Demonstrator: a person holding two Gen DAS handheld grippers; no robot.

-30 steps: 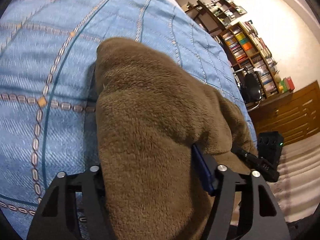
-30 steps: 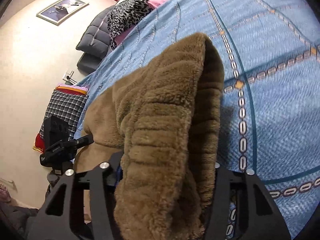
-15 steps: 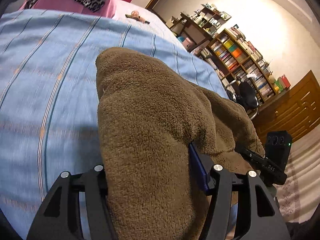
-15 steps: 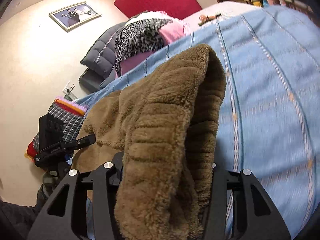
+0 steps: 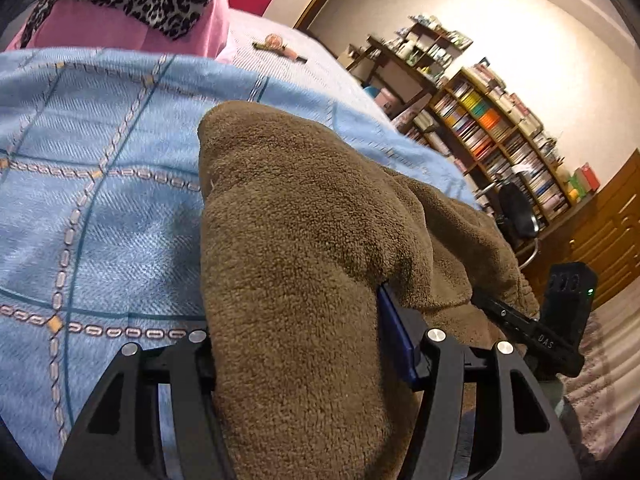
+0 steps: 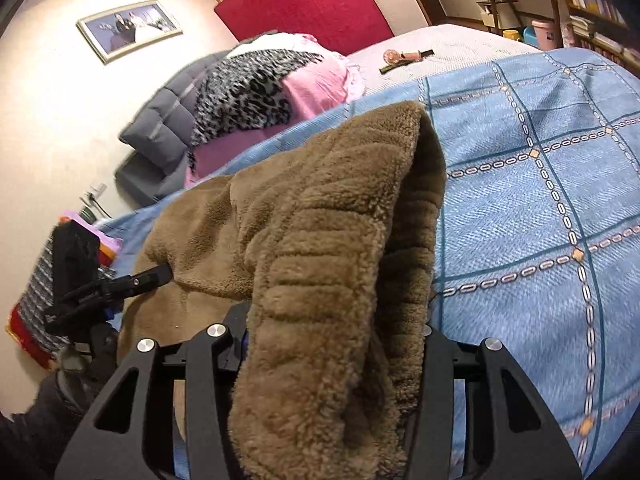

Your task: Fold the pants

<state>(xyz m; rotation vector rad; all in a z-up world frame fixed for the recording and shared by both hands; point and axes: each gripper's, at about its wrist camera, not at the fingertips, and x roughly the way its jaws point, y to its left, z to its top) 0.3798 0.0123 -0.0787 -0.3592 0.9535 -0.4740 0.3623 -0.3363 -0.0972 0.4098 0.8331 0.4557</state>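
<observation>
Warm, dimmish indoor light, heavy fisheye bending with dark corners, slight motion blur toward the edges.

Home bedroom. A bed (image 6: 560,184) is wearing a blue checked cover, pillows (image 6: 256,92) piling at its head. Packed bookshelves (image 5: 500,140) and a framed photo (image 6: 128,26) are lining the walls.

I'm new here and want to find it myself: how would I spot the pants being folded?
Look at the big bed under the blue checked bedspread. Held up over it are the brown fleece pants, pinched by the left gripper and the right gripper. Nothing else nearby is brown and fuzzy.
</observation>
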